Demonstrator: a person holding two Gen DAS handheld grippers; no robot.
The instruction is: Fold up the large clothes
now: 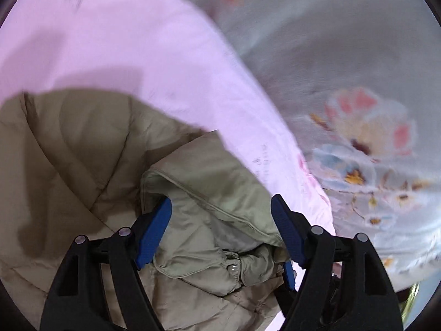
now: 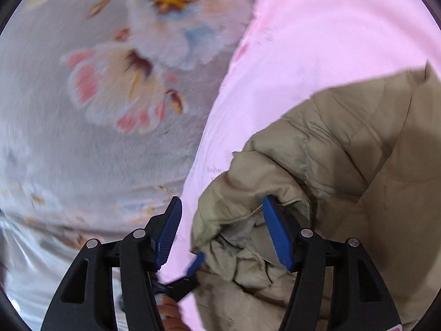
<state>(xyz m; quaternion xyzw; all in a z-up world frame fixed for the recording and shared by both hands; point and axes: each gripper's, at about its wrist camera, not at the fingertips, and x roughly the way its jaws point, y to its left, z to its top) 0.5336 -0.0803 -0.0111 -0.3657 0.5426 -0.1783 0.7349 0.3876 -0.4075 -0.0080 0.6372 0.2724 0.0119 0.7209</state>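
Between your left gripper [image 1: 220, 229] pads lies the beige quilted jacket [image 1: 82, 165], bunched, with a snap cuff; jaws apart, nothing clamped. Your right gripper [image 2: 222, 231] also stands apart over a jacket fold, its right pad [image 2: 277, 234] against or near the fabric, contact unclear. Jacket rests on a smooth pink sheet [image 1: 110, 41], beside a plush grey floral blanket [image 2: 82, 151]. Both views are motion-blurred; jacket edges are cut off, and small print on the sheet is unreadable.
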